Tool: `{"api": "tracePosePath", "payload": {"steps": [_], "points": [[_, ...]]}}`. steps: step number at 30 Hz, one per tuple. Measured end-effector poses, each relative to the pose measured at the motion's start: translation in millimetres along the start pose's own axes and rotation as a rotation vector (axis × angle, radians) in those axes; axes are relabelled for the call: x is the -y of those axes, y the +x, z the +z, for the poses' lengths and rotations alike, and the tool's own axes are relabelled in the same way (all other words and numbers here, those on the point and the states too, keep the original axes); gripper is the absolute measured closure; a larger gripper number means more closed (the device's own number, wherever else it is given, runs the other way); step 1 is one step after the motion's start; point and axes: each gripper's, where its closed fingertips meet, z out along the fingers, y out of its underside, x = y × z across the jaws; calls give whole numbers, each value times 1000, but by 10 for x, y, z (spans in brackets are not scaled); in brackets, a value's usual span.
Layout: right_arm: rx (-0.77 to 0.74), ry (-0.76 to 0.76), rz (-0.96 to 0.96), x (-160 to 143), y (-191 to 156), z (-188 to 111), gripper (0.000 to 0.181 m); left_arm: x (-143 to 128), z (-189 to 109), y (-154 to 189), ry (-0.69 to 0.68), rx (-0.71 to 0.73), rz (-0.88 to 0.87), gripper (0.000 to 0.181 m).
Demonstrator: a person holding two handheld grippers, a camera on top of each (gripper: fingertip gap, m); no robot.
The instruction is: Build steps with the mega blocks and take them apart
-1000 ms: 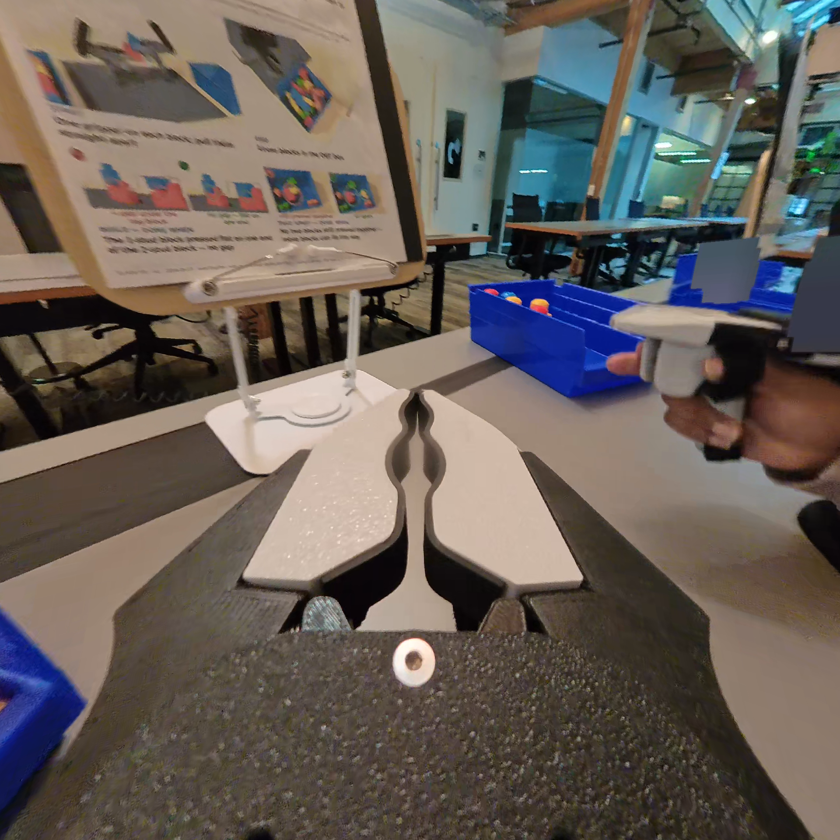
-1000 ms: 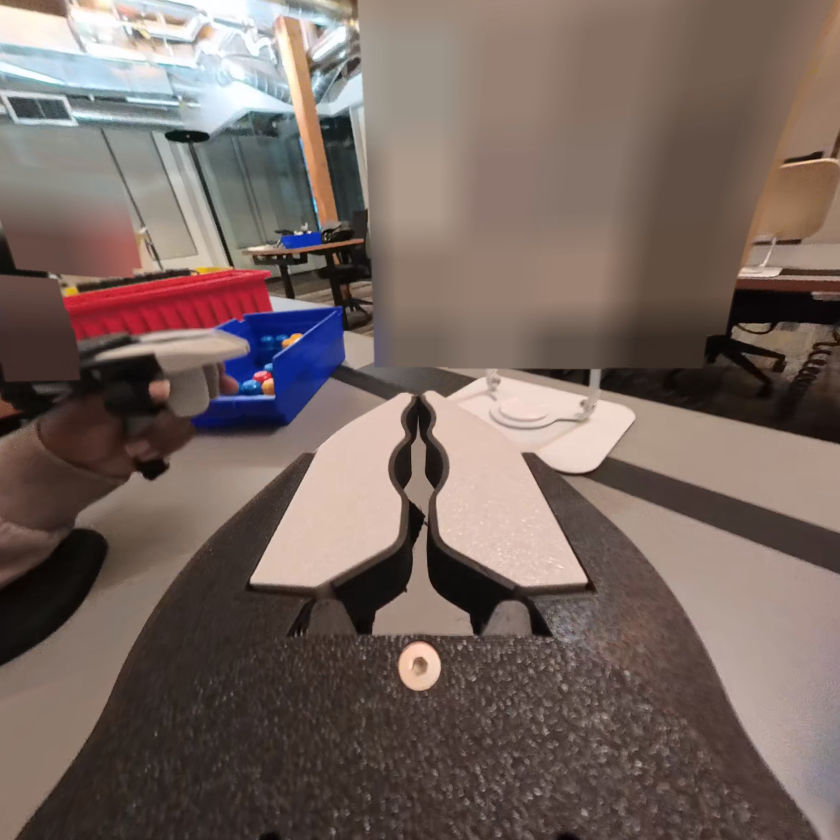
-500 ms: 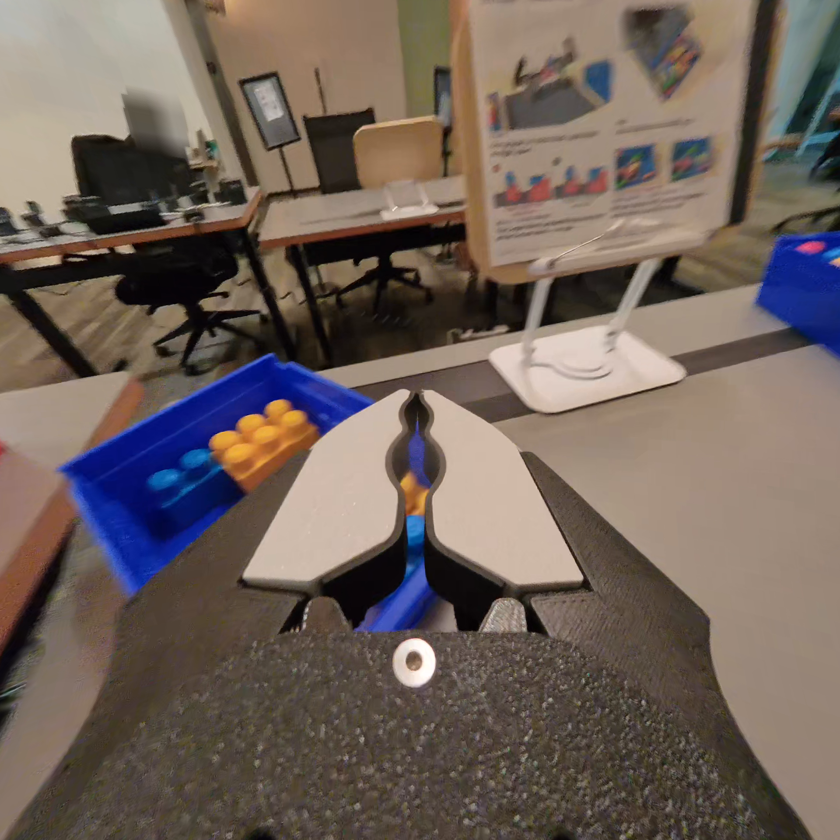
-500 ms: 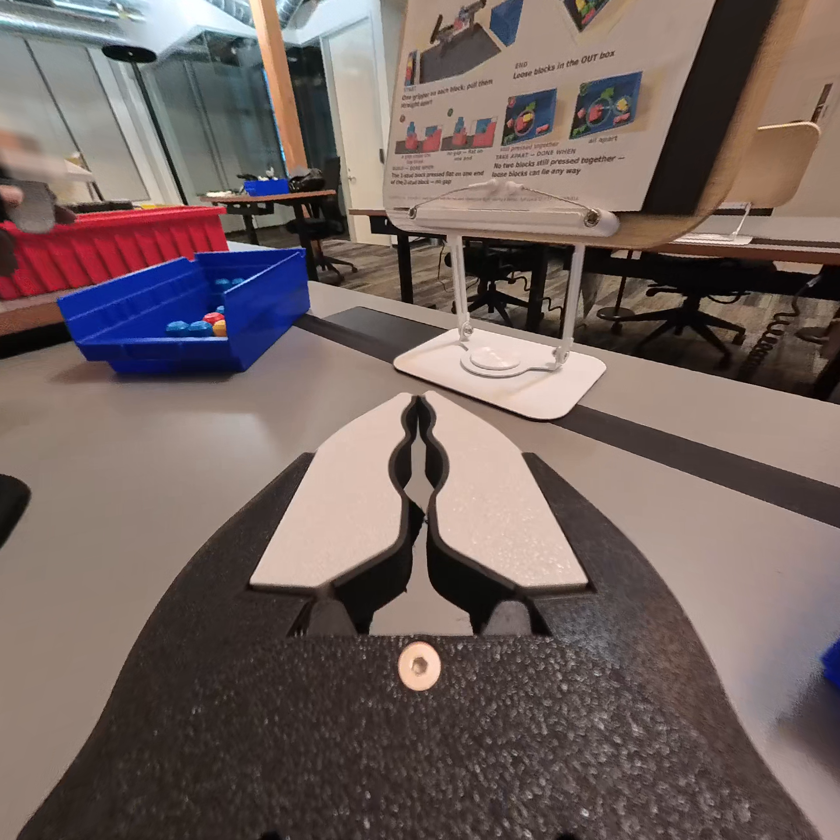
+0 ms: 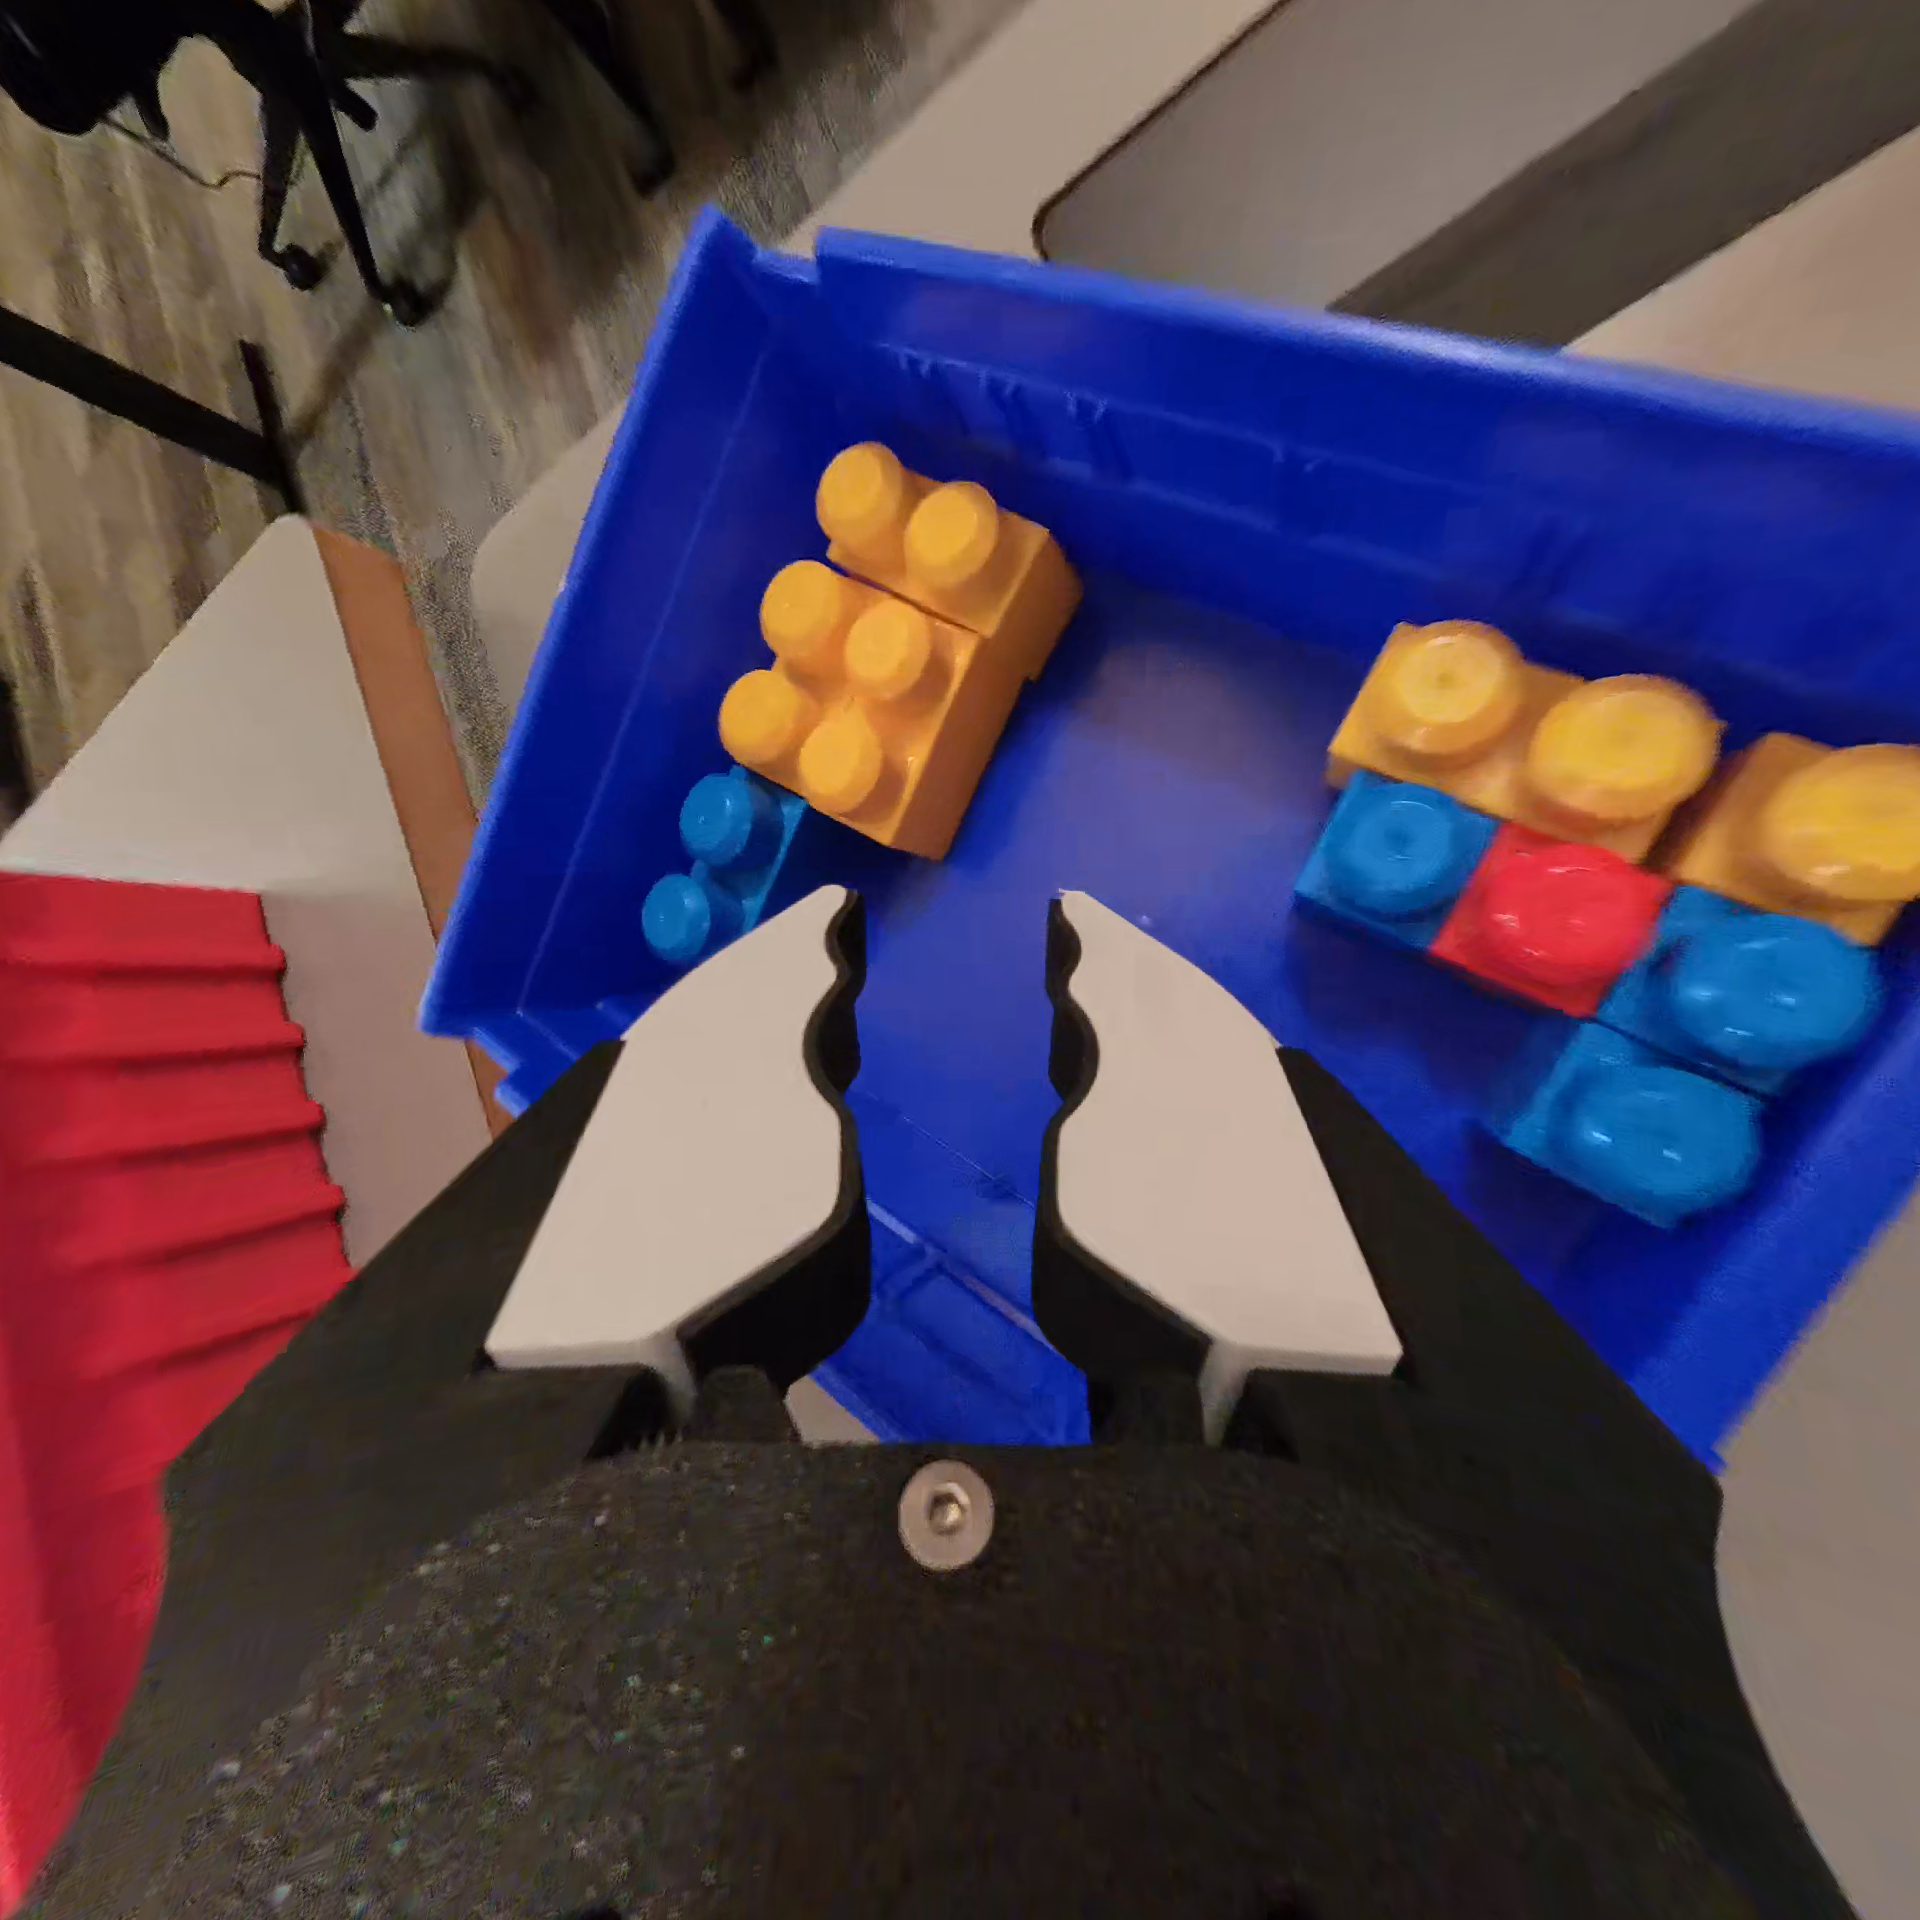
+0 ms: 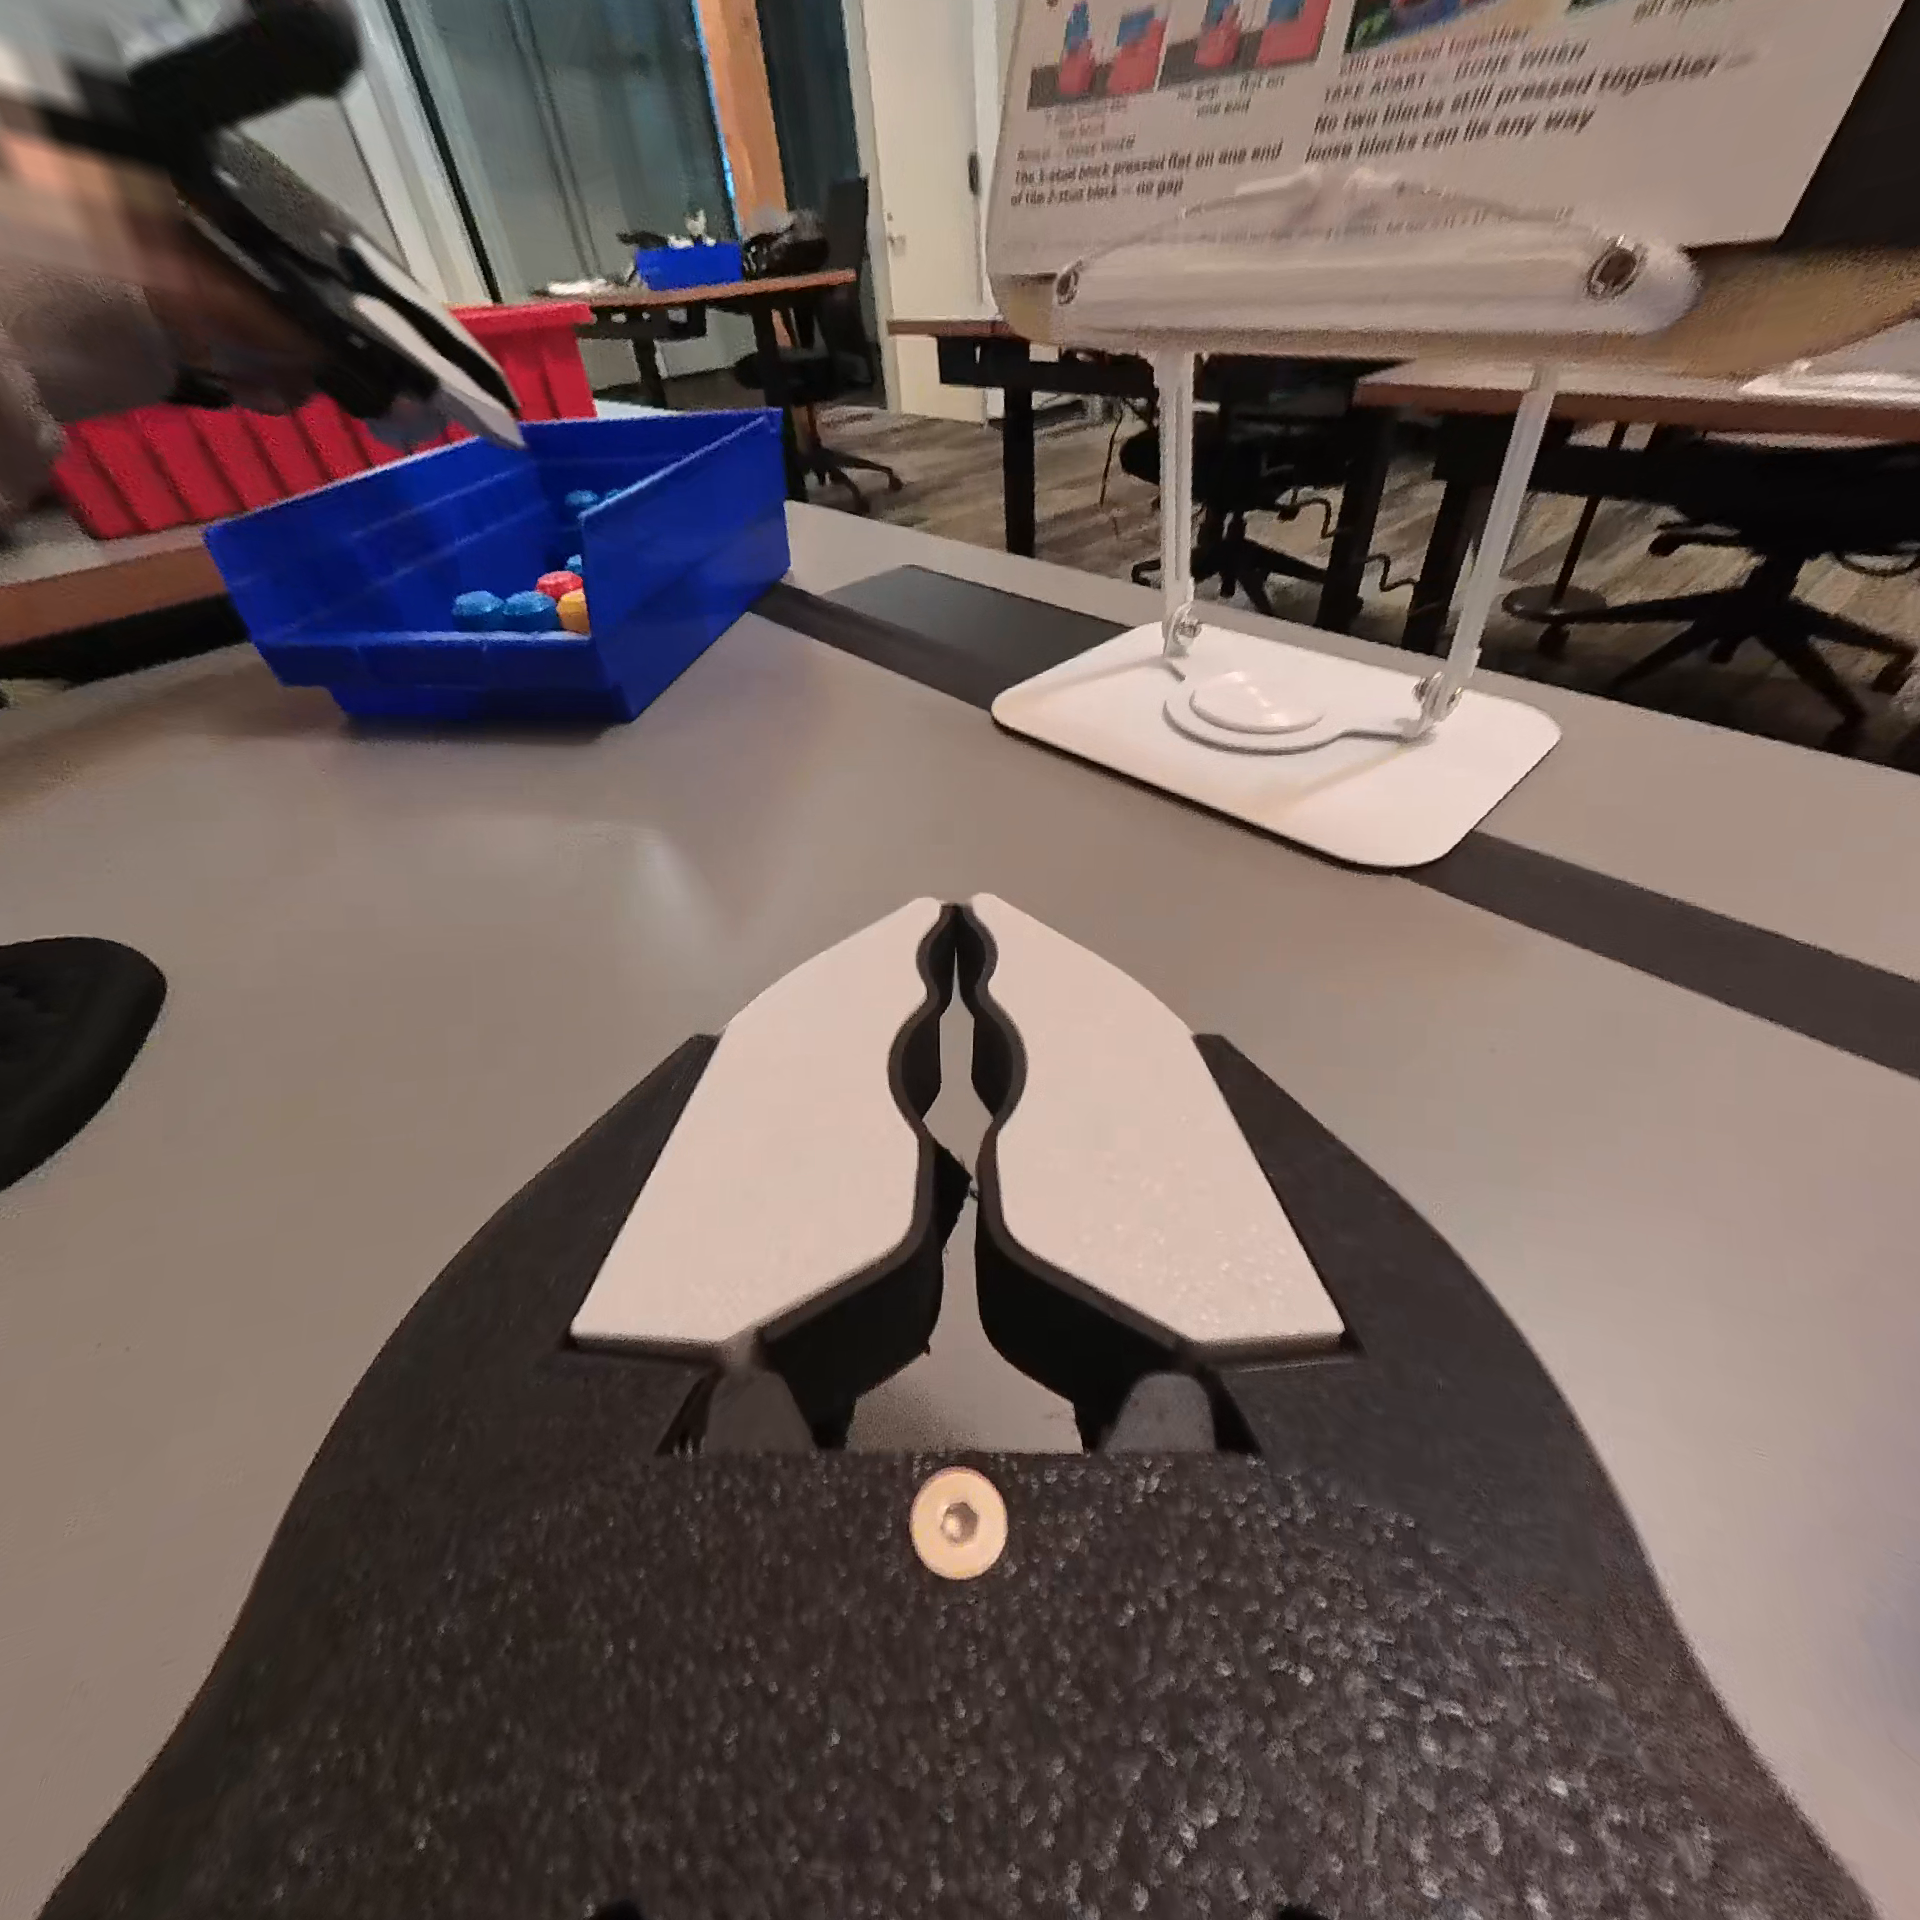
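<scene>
My left gripper [image 5: 951,914] is open and empty, tilted down over a blue bin [image 5: 1195,405]. In the bin lie an orange block cluster [image 5: 894,655], a small blue block [image 5: 717,862] just left of my fingertips, and at the right a group of orange blocks [image 5: 1517,717], blue blocks [image 5: 1662,1081] and a red block [image 5: 1548,920]. My right gripper [image 6: 961,914] is shut and empty, low over the grey table [image 6: 520,935]. In the right wrist view the left gripper [image 6: 343,281] hangs over the blue bin [image 6: 499,582], where block tops show.
A red bin [image 5: 135,1195] sits left of the blue bin; it also shows in the right wrist view [image 6: 208,457]. A white stand [image 6: 1278,738] holds an instruction sheet [image 6: 1455,94] at the table's back. A dark strip [image 6: 1662,935] crosses the table. A black pad [image 6: 62,1039] lies at the left. To reach the red block [image 5: 1548,920] in a straight line is about 9 cm for my left fingers, about 45 cm for my right.
My left gripper has swung left and tipped down over the blue bin, and its jaws have opened. My right gripper stayed shut and moved slightly forward and lower.
</scene>
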Motion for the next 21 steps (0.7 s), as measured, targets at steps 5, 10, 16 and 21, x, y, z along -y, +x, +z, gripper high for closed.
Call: {"api": "tracePosePath", "payload": {"steps": [5,10,16,21], "points": [[24,-16,15,-61,0,24,181,6,472,-57,-127,-15,125,140],[60,-46,34,-150,-25,58,181,-79,763,-189,-224,-17,144,139],[87,-63,31,-184,-78,76,181,-99,959,-219,-248,-77,127,133],[95,-70,8,-202,-108,78,181,-224,1042,-203,-319,-119,178,135]]}}
